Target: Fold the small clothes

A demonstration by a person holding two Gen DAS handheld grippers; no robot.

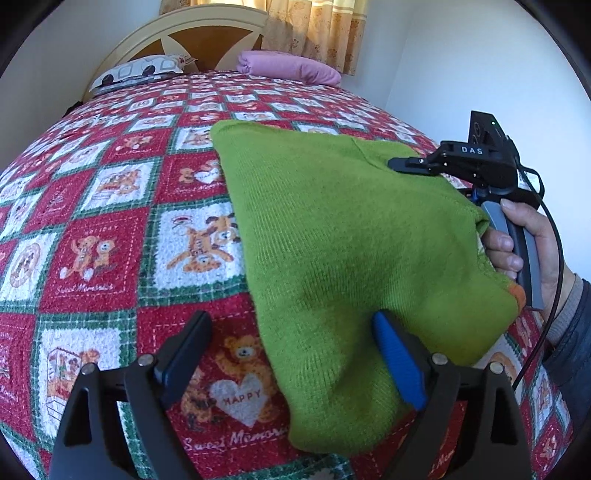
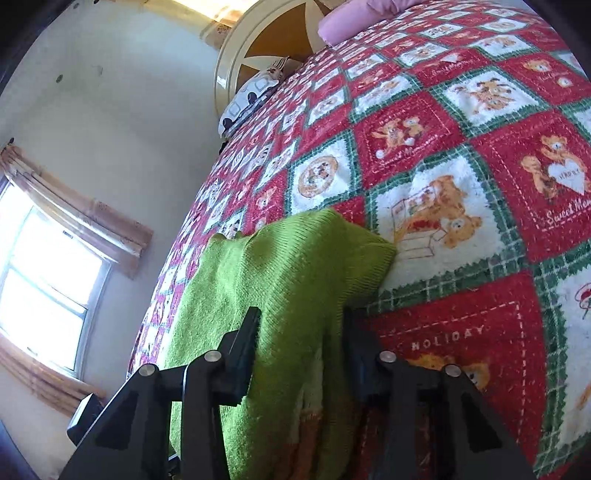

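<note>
left claw [image 1: 291, 354] spread wide, green sweater [image 1: 332, 258] under its right finger

Bed cover: a red, white and green quilt [image 1: 110, 229] with teddy bears and the words "Sweet Memories", "Happy" and "Holiday", spread over the whole bed.
Headboard: cream and brown, arched [image 1: 207, 33], at the far end of the bed.
Pillow: white with dark patches [image 1: 144, 68], lying against the headboard.
Pink bundle: a folded pink cloth [image 1: 288, 68] beside the pillow.
Curtains: orange patterned [image 1: 317, 26], behind the headboard.
Window: bright [image 2: 44, 280], with a short curtain above it.
Walls: plain white [image 1: 461, 55].
</note>
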